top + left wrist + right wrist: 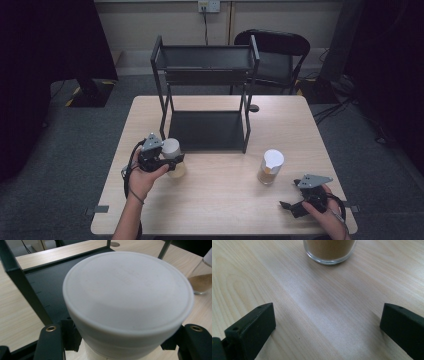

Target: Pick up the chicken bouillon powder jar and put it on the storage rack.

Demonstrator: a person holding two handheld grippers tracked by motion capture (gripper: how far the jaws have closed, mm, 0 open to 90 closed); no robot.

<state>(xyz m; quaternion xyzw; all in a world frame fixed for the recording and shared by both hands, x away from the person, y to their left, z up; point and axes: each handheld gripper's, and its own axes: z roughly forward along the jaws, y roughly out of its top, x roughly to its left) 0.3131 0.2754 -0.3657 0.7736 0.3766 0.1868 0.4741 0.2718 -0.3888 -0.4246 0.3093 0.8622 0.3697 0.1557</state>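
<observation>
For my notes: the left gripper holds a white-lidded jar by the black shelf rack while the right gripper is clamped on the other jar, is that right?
Not quite: in the right gripper view the right gripper stands open on the table, short of the other jar. The left gripper does hold a white-lidded jar by the black shelf rack.

High view looks down on the table (pixel 220 200); both gripper views sit close above it.

One jar (pixel 172 156) sits just before the rack's (pixel 205 85) left leg, probably lifted; another jar (pixel 270 167) stands well right.
</observation>
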